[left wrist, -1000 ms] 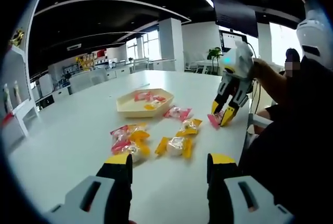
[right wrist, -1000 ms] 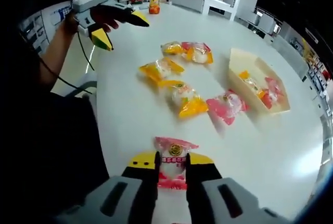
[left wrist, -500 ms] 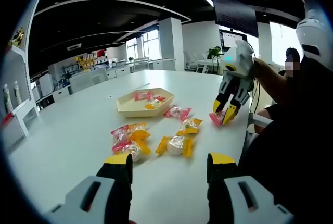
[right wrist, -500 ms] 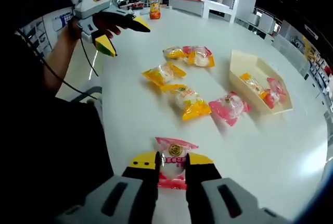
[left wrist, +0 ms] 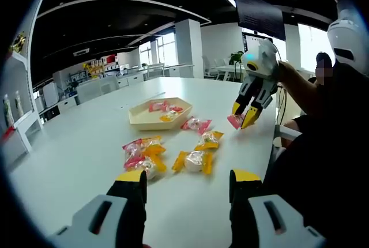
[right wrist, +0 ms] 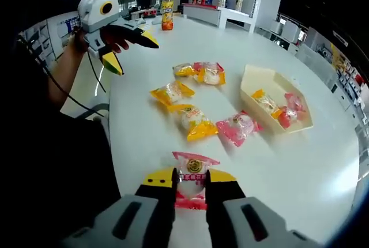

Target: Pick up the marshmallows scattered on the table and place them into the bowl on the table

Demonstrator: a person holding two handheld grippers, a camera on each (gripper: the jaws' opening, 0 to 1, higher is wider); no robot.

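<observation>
The right hand-held gripper (right wrist: pixel 190 183) is clenched on a pink, crinkly-wrapped marshmallow (right wrist: pixel 192 177), held above the smooth white counter (right wrist: pixel 300 161). The left hand-held gripper (left wrist: pixel 185 186) hangs with jaws spread wide, holding nothing. Loose yellow and pink packets (right wrist: pixel 192 117) lie beside the shallow, angular cream bowl (right wrist: pixel 251 83), which holds a few more.

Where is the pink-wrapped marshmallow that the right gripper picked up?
The pink-wrapped marshmallow is clamped between the right gripper jaws, above the white table, near the beige bowl.

4 wrapped marshmallows (right wrist: pixel 193 117) loose on the table, 1 pink-wrapped marshmallow (right wrist: pixel 192 179) lifted, beige bowl (right wrist: pixel 252 79) holding 2.
</observation>
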